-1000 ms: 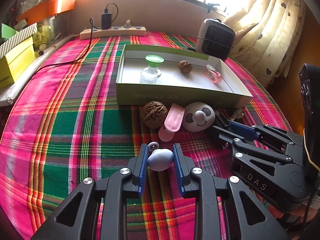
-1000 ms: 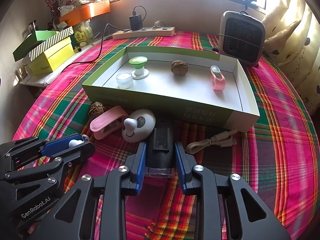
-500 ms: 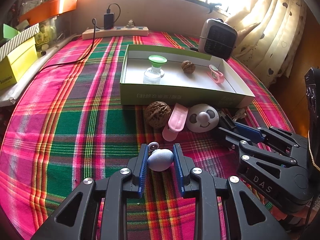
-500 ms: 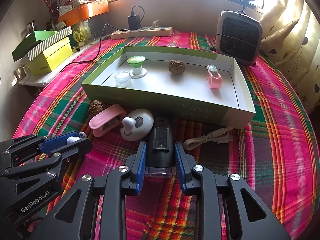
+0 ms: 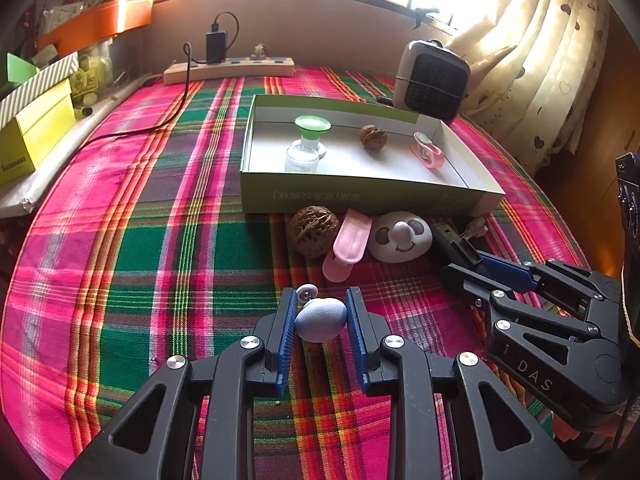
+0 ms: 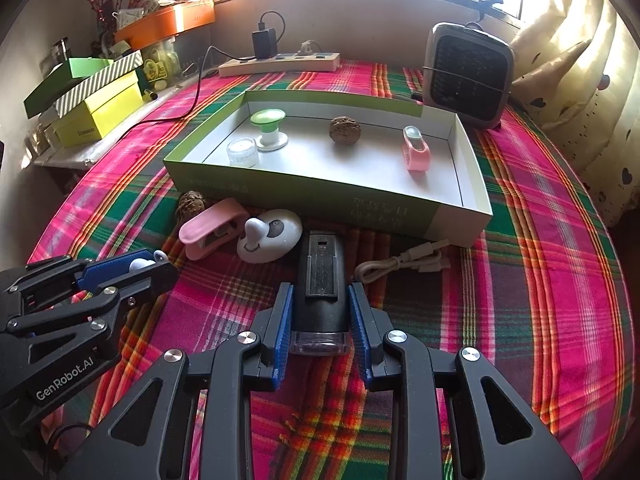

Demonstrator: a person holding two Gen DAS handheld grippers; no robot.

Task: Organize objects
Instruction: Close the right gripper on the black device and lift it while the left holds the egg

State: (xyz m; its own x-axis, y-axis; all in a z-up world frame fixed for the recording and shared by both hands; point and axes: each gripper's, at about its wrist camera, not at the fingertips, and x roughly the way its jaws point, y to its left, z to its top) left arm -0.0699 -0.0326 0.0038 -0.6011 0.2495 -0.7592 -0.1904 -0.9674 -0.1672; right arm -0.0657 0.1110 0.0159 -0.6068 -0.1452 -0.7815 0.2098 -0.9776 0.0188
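Observation:
My left gripper (image 5: 321, 310) is shut on a pale blue egg-shaped object (image 5: 321, 319), held just above the plaid cloth. My right gripper (image 6: 320, 312) is shut on a black bike light (image 6: 321, 280). A green-and-white box (image 5: 360, 196) stands ahead, holding a green-capped bobbin (image 5: 312, 130), a clear jar (image 5: 301, 157), a walnut (image 5: 373, 136) and a pink clip (image 5: 428, 151). In front of the box lie a walnut (image 5: 313, 230), a pink clip (image 5: 348, 244) and a white panda-face toy (image 5: 400, 236).
A coiled white cable (image 6: 404, 264) lies right of the bike light. A small heater (image 6: 468, 76) stands behind the box at right. A power strip (image 6: 280, 64) lies at the back. Yellow and green boxes (image 6: 96, 112) sit on the left. A curtain (image 5: 532, 60) hangs on the right.
Both grippers have drawn back and lifted slightly with their objects still held; the box and loose items appear a little farther away.

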